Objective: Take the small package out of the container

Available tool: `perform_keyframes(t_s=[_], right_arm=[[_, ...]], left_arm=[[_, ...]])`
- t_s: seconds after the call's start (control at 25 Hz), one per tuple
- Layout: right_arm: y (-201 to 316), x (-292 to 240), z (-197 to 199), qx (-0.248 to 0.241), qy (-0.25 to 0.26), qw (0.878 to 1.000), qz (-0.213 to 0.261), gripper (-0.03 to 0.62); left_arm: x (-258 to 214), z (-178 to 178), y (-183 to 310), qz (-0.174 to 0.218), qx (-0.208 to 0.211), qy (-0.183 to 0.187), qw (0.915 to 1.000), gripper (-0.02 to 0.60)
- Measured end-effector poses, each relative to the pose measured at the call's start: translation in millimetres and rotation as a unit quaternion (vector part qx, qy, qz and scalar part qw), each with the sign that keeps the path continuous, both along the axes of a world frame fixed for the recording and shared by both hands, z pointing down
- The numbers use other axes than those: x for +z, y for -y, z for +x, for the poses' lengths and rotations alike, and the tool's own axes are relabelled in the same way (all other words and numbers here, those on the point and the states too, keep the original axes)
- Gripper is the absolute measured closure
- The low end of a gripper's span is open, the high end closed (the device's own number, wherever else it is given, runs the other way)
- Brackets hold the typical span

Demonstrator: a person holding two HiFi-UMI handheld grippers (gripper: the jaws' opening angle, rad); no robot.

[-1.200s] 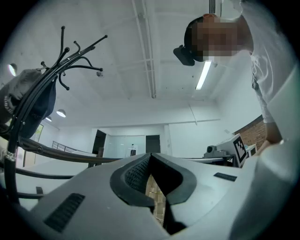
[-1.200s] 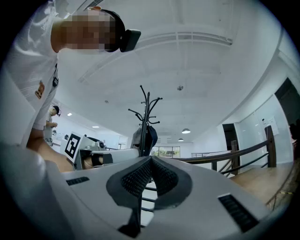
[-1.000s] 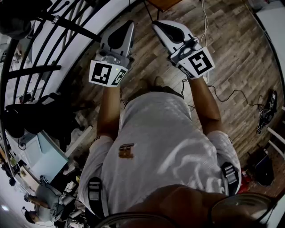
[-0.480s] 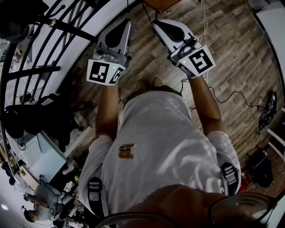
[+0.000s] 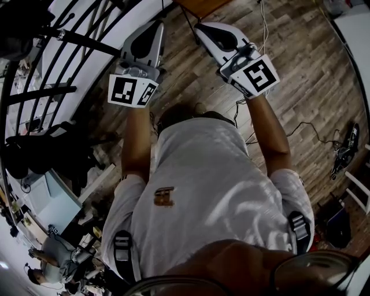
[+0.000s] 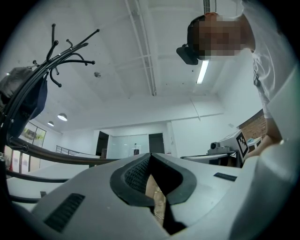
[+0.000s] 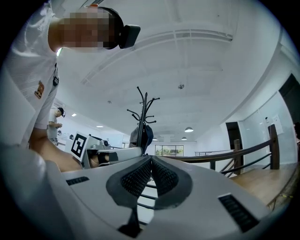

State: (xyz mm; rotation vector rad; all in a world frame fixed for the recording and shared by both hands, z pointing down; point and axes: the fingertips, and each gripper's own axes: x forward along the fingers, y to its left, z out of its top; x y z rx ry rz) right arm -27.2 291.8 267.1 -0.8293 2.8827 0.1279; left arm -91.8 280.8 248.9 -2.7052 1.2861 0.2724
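No small package or container shows in any view. In the head view my left gripper (image 5: 153, 26) and right gripper (image 5: 202, 29) are held out side by side at chest height above a wooden plank floor (image 5: 300, 75). Both point forward and slightly upward. In the left gripper view the left gripper (image 6: 150, 154) has its pads meeting at the tips, with only a brown background showing through the gap below. The right gripper (image 7: 151, 158) has its pads closed together too, with nothing between them.
A dark curved railing (image 5: 69, 40) runs along the left. A wooden table corner (image 5: 199, 6) lies just ahead of the grippers. Cables (image 5: 300, 124) trail over the floor at the right. A coat rack (image 7: 143, 117) stands ahead. Another person (image 5: 58, 254) stands below at the lower left.
Both grippers have moved up the head view, the left one also slightly leftward, and the floor and table corner have slid toward me. Both stay shut.
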Motion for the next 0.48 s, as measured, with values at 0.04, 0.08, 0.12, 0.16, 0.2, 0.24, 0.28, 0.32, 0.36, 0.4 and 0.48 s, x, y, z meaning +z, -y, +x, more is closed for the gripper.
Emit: perform_keyframes(t_s=[0.04, 0.08, 0.12, 0.16, 0.2, 0.24, 0.28, 0.32, 0.36, 0.4, 0.48], right_arm=[[2.7, 0.9, 4.1, 0.000, -0.002, 1.000, -0.001, 0.562], [5.5, 2.3, 8.0, 0.000, -0.006, 1.000, -0.001, 0.562], [8.2, 3.5, 11.2, 0.000, -0.007, 1.000, -0.002, 0.562], [10.7, 4.2, 13.7, 0.000, -0.007, 1.000, -0.003, 0.562], [13.0, 4.6, 15.4, 0.000, -0.007, 1.000, -0.003, 0.563], [15.5, 4.9, 16.7, -0.001, -0.006, 1.000, -0.003, 0.563], [18.3, 5.4, 17.5, -0.001, -0.006, 1.000, -0.003, 0.562], [21.5, 5.9, 17.9, 0.000, -0.007, 1.000, -0.003, 0.562], [24.9, 6.3, 17.8, 0.001, -0.008, 1.000, -0.002, 0.562], [28.8, 6.7, 17.5, 0.002, -0.008, 1.000, -0.002, 0.562], [37.7, 8.0, 17.2, 0.005, -0.009, 1.000, -0.001, 0.562]], left_arm=[[-0.2, 2.7, 2.2, 0.000, -0.002, 0.001, 1.0000, 0.563], [-0.3, 4.9, 4.2, 0.000, -0.005, 0.002, 1.0000, 0.562], [-0.1, 6.5, 6.2, -0.001, -0.007, 0.003, 1.0000, 0.563], [0.4, 7.8, 8.1, -0.002, -0.008, 0.004, 1.0000, 0.562], [1.0, 9.0, 10.2, -0.003, -0.009, 0.006, 0.9999, 0.561], [1.8, 10.1, 12.6, -0.004, -0.009, 0.009, 0.9999, 0.563], [2.4, 11.1, 15.5, -0.004, -0.009, 0.011, 0.9999, 0.562], [2.8, 11.7, 18.8, -0.004, -0.009, 0.012, 0.9999, 0.562], [3.0, 11.7, 22.7, -0.004, -0.008, 0.014, 0.9999, 0.561], [3.3, 11.4, 27.2, -0.003, -0.007, 0.015, 0.9999, 0.562], [4.3, 10.7, 37.9, -0.002, -0.005, 0.015, 0.9999, 0.561]])
